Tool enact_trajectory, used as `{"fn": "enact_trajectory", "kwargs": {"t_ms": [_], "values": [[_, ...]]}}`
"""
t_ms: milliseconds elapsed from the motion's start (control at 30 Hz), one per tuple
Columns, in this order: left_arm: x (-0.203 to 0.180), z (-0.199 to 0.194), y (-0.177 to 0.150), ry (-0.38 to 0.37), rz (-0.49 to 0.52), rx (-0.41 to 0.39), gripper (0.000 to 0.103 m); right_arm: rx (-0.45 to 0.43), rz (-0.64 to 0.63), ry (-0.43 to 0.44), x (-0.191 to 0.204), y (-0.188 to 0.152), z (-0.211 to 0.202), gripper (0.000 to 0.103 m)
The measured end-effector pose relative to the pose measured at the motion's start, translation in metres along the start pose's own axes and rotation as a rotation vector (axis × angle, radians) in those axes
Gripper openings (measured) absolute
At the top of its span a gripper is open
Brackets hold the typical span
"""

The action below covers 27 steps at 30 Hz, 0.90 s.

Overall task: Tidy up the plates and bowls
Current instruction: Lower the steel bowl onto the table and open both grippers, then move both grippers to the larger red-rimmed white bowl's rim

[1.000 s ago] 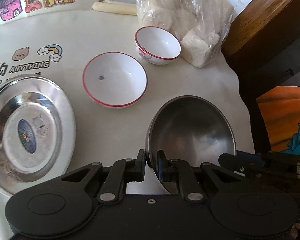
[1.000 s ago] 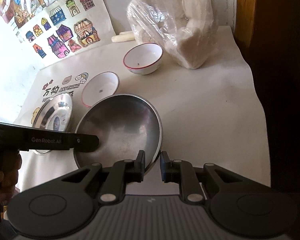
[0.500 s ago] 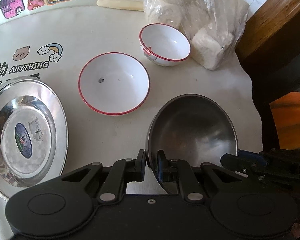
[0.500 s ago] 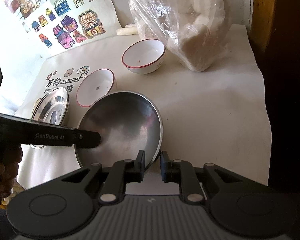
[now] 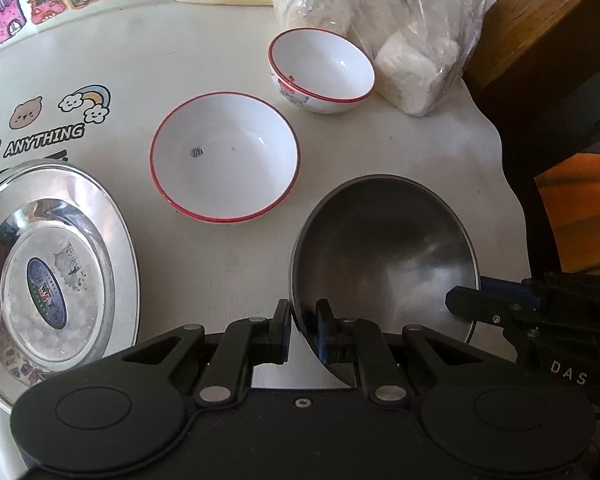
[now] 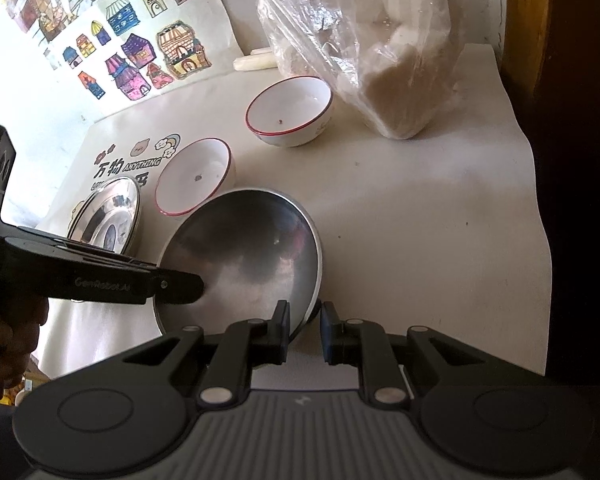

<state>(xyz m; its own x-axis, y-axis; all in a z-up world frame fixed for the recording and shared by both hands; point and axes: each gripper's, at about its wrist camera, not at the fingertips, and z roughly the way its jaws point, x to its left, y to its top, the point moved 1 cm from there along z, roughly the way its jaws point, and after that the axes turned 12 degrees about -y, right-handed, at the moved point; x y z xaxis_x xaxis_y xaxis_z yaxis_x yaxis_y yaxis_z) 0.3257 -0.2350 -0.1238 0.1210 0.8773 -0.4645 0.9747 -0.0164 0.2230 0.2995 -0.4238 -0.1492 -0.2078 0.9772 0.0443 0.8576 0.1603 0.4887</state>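
White-covered tabletop [image 5: 228, 32], cartoon prints at far edge, dark wood at right. Left gripper [image 5: 303, 330] and right gripper [image 6: 303, 332] fingers pinch opposite rims of steel bowl [image 5: 384, 252], near tabletop's front-right.

- The left gripper [image 5: 303, 326] was matte black, with two round housings at five and seven o'clock of its wrist view, silver pivot pins and blue-edged pads.
- Seen from the right wrist camera, its arm carried pale "GenRobot.AI" lettering.
- The right gripper [image 6: 304, 330] matched it, but with a grey ribbed body at six o'clock.
- Its side showed "DAS" lettering and small screws at four o'clock of the left wrist view.
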Motion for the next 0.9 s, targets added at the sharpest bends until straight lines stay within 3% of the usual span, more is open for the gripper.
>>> {"fn": "enact_trajectory", "kwargs": {"t_ms": [167,300,467,767,900], "values": [[0.005,-0.002,0.004,-0.014,0.016,0.024,0.027,0.001,0.019,-0.015,0.002,0.001,0.000,0.022],[0.008,-0.010,0.007,-0.031,0.041,0.040,0.051,-0.006,0.037,-0.039,0.003,0.001,-0.003,0.027],[0.009,-0.025,0.010,-0.050,0.090,0.046,0.064,-0.021,0.087,-0.070,0.000,-0.001,-0.009,0.034],[0.024,-0.054,0.024,-0.082,0.112,0.015,0.101,-0.056,0.173,-0.128,-0.001,0.000,-0.020,0.069],[0.039,-0.061,0.034,-0.063,0.087,-0.006,0.102,-0.062,0.192,-0.142,0.003,0.002,-0.020,0.087]]}}
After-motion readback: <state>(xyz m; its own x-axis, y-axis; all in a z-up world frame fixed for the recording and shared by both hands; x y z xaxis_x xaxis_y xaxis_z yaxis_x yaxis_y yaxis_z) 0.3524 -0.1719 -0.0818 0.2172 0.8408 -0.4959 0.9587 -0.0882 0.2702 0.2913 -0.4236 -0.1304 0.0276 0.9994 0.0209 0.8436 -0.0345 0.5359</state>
